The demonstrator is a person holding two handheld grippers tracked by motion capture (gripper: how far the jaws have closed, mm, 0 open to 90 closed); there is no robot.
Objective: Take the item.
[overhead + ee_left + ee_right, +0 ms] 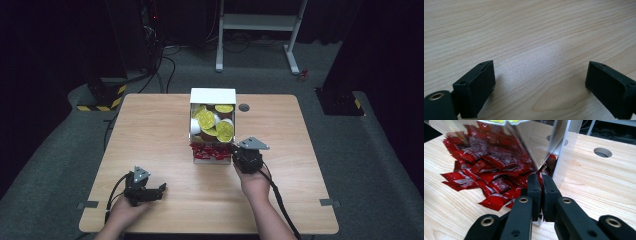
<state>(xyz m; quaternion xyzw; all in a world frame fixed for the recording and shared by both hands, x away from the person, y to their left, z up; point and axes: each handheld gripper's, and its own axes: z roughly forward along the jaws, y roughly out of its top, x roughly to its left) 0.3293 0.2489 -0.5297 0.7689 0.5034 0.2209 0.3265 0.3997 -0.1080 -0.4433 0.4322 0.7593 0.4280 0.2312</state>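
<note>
A white box (212, 95) stands at the middle of the wooden table (150, 130), with several yellow-lidded cups (206, 119) inside it. Red sachets (210, 149) lie heaped in its front compartment. In the right gripper view the red sachets (491, 162) sit behind a clear panel (534, 142). My right gripper (541, 178) is at the box's front right corner, jaws pressed together on the edge of one red sachet. In the high view the right gripper (236, 151) touches that corner. My left gripper (159, 190) rests low at the near left, open, with bare wood between its jaws (540, 85).
A round cable hole (244, 107) is in the tabletop right of the box, also seen from the right gripper as the hole (602, 152). Beyond the table stand a white desk frame (255, 22) and a yellow-black striped base (102, 97).
</note>
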